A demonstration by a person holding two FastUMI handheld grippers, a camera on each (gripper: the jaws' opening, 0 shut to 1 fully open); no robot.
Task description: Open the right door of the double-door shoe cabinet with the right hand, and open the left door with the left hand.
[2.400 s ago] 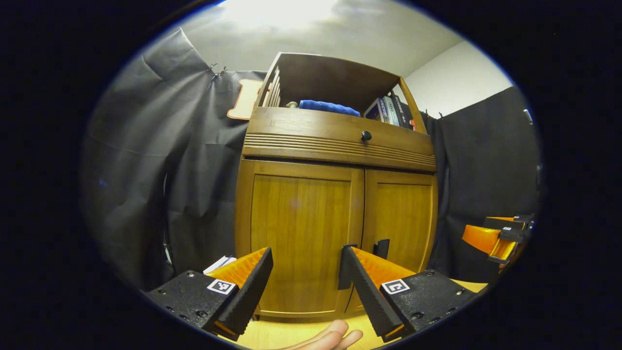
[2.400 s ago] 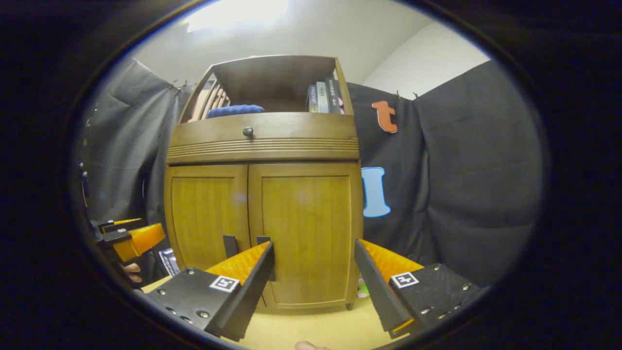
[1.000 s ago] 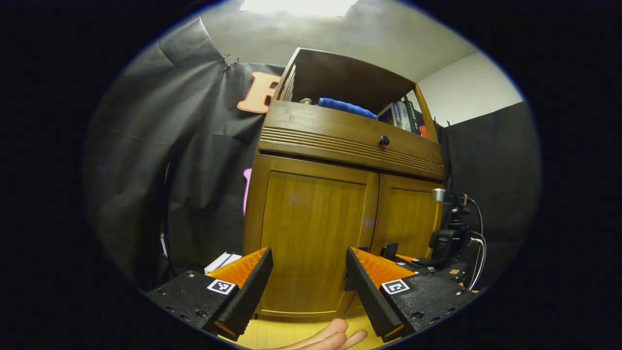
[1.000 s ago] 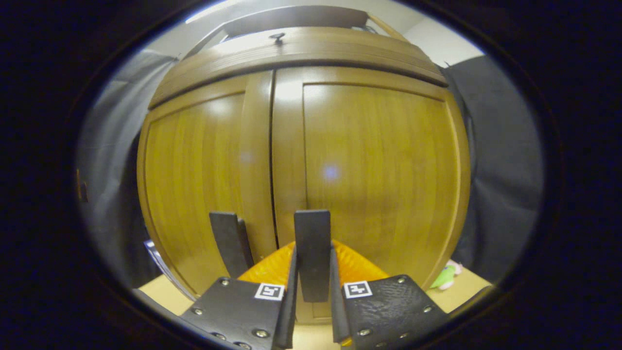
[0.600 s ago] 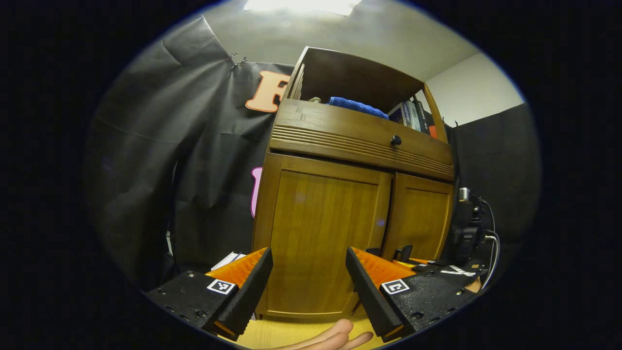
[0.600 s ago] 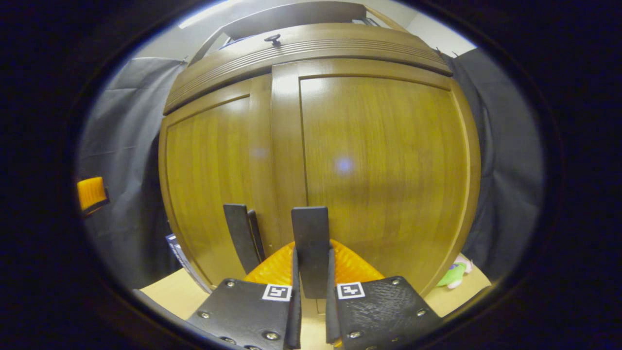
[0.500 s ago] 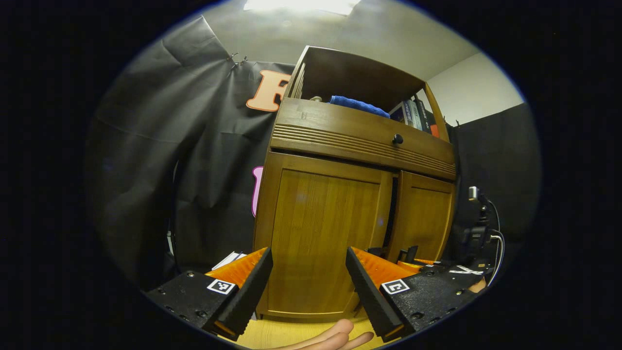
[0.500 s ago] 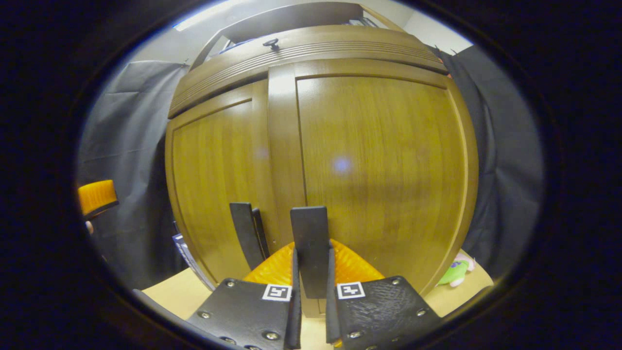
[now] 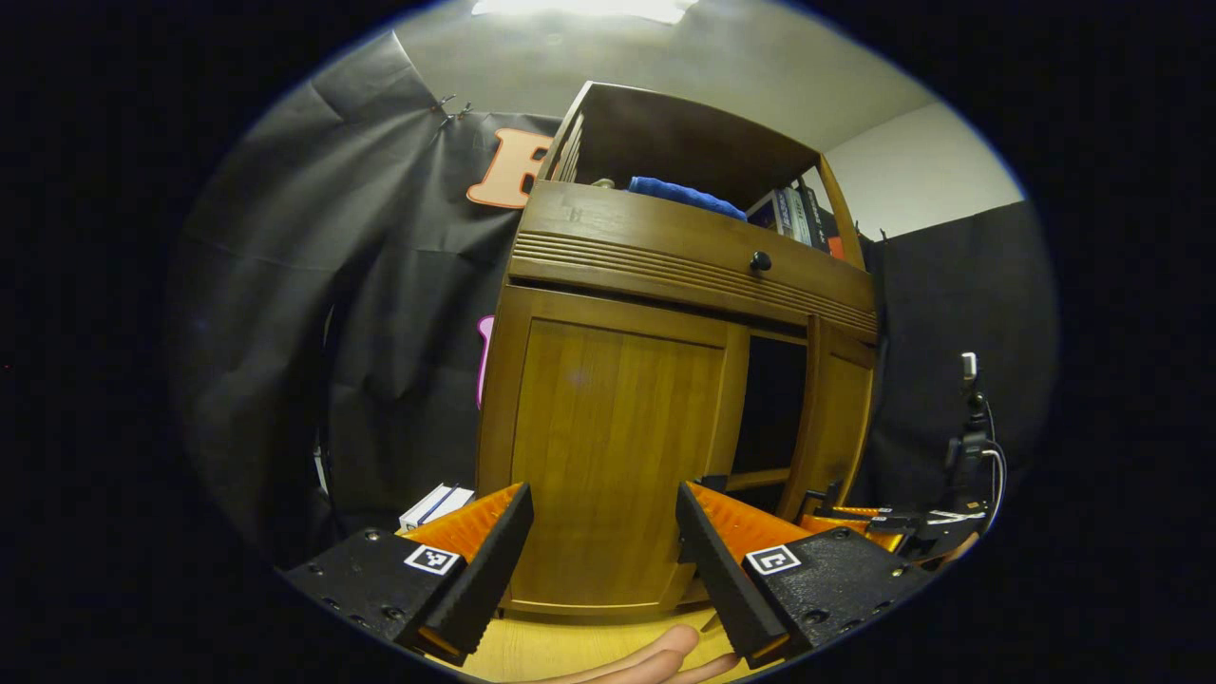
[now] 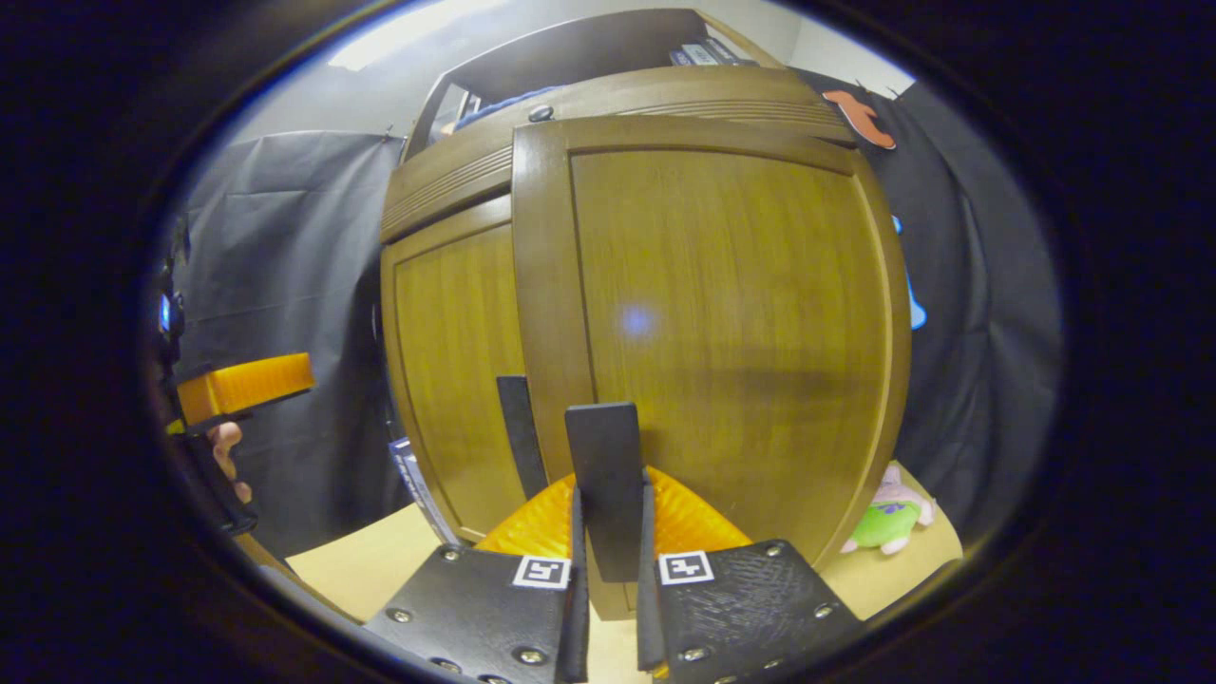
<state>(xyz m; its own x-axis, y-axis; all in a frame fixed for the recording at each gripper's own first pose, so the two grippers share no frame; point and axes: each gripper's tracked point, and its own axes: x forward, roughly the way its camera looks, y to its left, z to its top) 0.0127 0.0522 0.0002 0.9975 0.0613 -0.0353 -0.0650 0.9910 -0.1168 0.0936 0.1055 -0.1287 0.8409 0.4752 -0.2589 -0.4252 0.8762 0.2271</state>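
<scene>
Black cloth walls close the booth on all sides, with a pale wooden floor (image 10: 380, 570) underfoot. Against the cloth stands the double-door shoe cabinet (image 9: 665, 285), a drawer with a dark knob (image 9: 760, 260) above the doors and an open shelf on top.

Right door (image 10: 722, 332) — swung partly out on its outer hinge, a dark gap showing beside it in the left gripper view. Left door (image 9: 608, 456) — shut and untouched.

Right gripper (image 10: 608, 570): fingers closed together on the right door's flat black handle (image 10: 606, 475), which stands upright near the door's inner edge. Left gripper (image 9: 598, 560): fingers well apart, holding nothing, standing off in front of the left door.

Handling, as a judgement: the doors are rigid wooden panels, probably of moderate weight, swinging stiffly on hinges; the varnished faces look slippery and offer no purchase. The only sound hold is the thin black tab — the left door's handle (image 10: 521, 432) sits just beside the right one, near the inner edge. Clamp across its flat faces and pull along the door's arc.
</scene>
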